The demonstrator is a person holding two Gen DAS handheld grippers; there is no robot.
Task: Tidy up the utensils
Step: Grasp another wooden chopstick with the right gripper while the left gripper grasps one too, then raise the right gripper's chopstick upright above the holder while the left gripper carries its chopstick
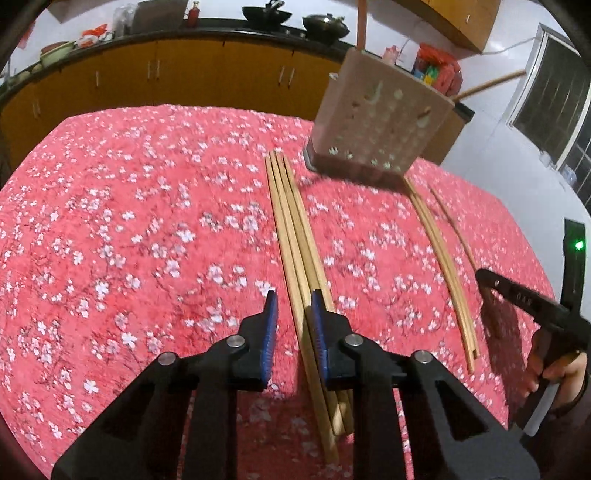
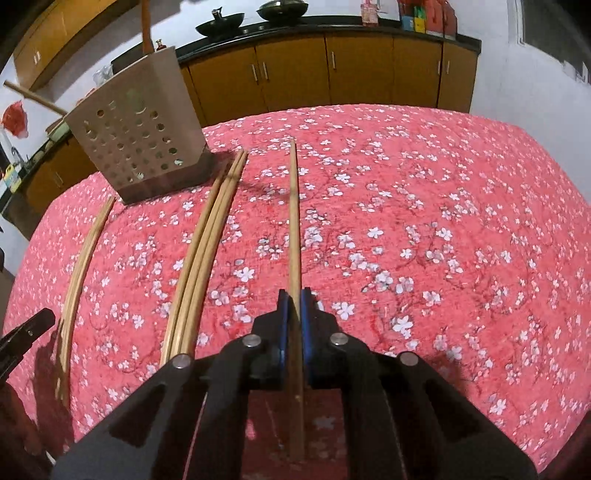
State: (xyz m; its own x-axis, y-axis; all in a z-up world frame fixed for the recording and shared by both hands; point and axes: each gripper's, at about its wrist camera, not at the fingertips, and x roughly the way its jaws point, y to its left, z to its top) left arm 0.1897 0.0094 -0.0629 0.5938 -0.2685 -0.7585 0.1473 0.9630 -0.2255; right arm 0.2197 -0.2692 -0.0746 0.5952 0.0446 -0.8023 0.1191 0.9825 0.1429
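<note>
Blue-padded fingers of the right gripper [image 2: 294, 308] are pressed onto a single chopstick [image 2: 293, 221], which runs forward from between the pads and reaches out above the red floral tablecloth [image 2: 424, 221]; its near end shows between the gripper's arms. Left of it in the right wrist view, a bundle of chopsticks [image 2: 201, 254] lies on the cloth, its far tips near the base of a perforated utensil holder [image 2: 136, 140] that stands toward the far left of the table. A further pair of chopsticks [image 2: 79, 269] lies further left, apart from the bundle. In the left wrist view, the left gripper [image 1: 292, 308] has its fingers spread, with a group of chopsticks [image 1: 291, 236] on the cloth between and under them; whether the right pad touches the sticks is unclear. Wooden handles rise out of the holder. Dark woks [image 2: 282, 9] sit on the counter above orange cabinets [image 2: 325, 74] behind the table.
</note>
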